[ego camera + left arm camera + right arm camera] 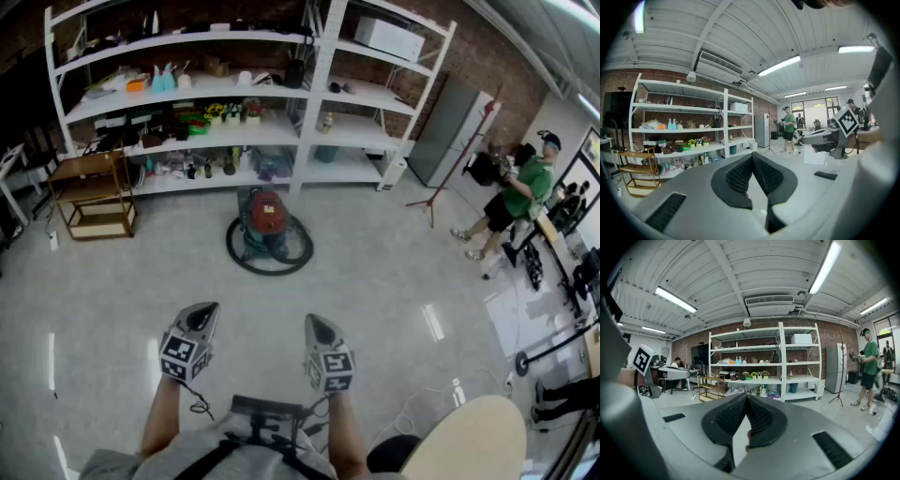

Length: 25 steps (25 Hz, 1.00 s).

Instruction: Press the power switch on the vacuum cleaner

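Red vacuum cleaner (266, 216) on the floor before white shelves (234, 133), black hose (272, 266) looped around it, well ahead of left gripper (203, 315) and right gripper (316, 326), both clenched, empty

Vacuum cleaner (266, 217) stands well off across the floor in the head view, too small for me to pick out its power switch. A dark loop (272, 265) lies round it; hose or cord, can't tell. In the left gripper view my left gripper (752, 155) blocks the floor ahead with its own body and hides the vacuum; my right gripper (746, 396) does the same in its view. A reddish sliver (748, 434) shows in the slit below the right tips, unidentifiable. Shelf (319, 94) items are too small to name. My forearms (159, 427) run off the bottom edge. A pale round thing (473, 439) at lower right is cut off there too.
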{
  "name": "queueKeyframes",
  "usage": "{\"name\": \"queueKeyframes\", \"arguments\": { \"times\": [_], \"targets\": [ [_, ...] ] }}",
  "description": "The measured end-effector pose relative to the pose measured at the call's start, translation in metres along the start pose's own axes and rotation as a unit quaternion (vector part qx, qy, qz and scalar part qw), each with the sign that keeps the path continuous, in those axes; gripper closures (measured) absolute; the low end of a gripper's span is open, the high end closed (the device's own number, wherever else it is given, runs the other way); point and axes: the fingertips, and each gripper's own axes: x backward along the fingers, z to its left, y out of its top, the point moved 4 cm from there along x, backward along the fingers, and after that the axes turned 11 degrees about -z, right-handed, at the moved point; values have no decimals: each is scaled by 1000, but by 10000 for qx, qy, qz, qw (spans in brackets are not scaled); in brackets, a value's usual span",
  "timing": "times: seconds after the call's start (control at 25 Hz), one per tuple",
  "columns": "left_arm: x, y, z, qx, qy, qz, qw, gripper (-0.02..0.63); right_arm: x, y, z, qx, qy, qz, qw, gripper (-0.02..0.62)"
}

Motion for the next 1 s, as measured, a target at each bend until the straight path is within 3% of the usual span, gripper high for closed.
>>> {"name": "queueKeyframes", "arguments": {
  "times": [1.0],
  "targets": [
    [7,-12,49,2,-50,-64,10000,598,-37,-2,32,-18,-48,-78,10000,583]
  ]
}}
